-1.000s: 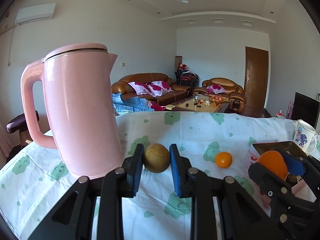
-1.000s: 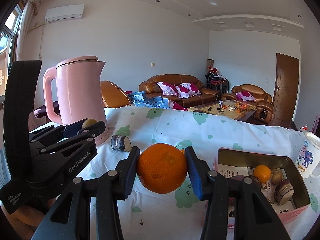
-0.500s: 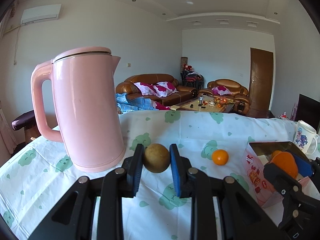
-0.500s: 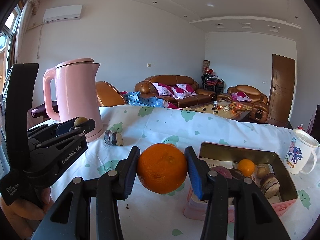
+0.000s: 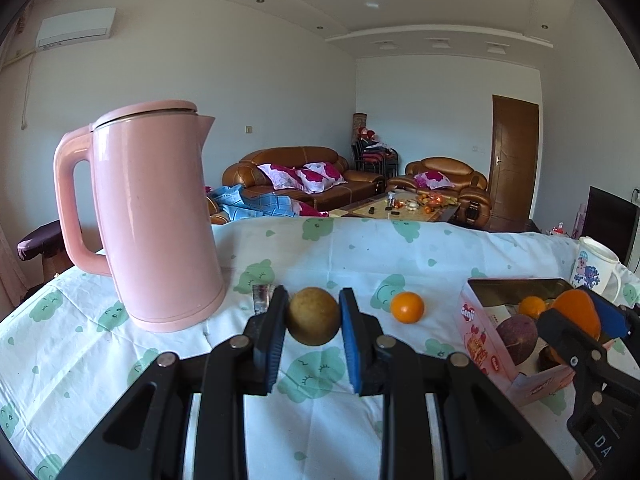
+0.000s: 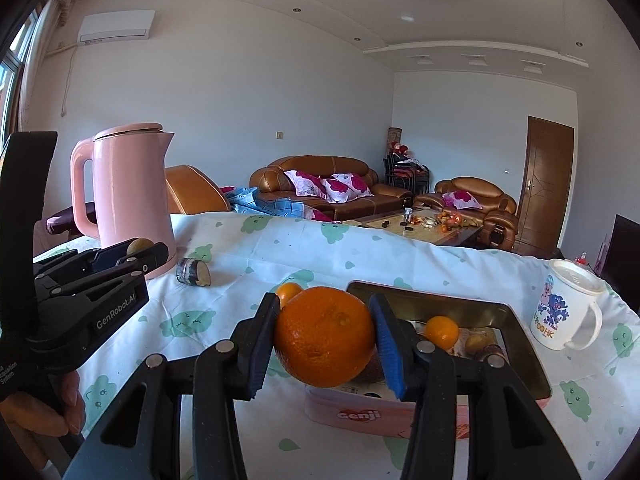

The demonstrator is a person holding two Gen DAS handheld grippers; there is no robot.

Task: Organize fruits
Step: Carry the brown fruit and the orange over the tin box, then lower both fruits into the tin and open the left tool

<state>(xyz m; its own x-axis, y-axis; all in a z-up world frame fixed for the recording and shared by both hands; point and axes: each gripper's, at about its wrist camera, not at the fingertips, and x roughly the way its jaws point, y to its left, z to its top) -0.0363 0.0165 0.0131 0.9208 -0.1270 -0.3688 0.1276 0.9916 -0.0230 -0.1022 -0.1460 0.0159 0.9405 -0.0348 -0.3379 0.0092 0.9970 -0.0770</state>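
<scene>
Inside, pink tin (image 6: 520,316) holds small orange (image 6: 441,330) — perhaps passionfruit (image 5: 517,334).

On the cloth-covered table (image 5: 360,256), the pink plastic kettle (image 5: 156,220) stands at ten o'clock, the open pink tin box (image 6: 520,320) at three, the small round orange (image 5: 407,307) between them, and the white printed mug (image 6: 564,308) beyond the box.

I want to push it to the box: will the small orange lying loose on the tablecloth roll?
The small orange looks round and smooth, so it would probably roll readily. The tablecloth seems soft and creased, which may slow or turn it. It looks firm, unlikely to squash.
</scene>
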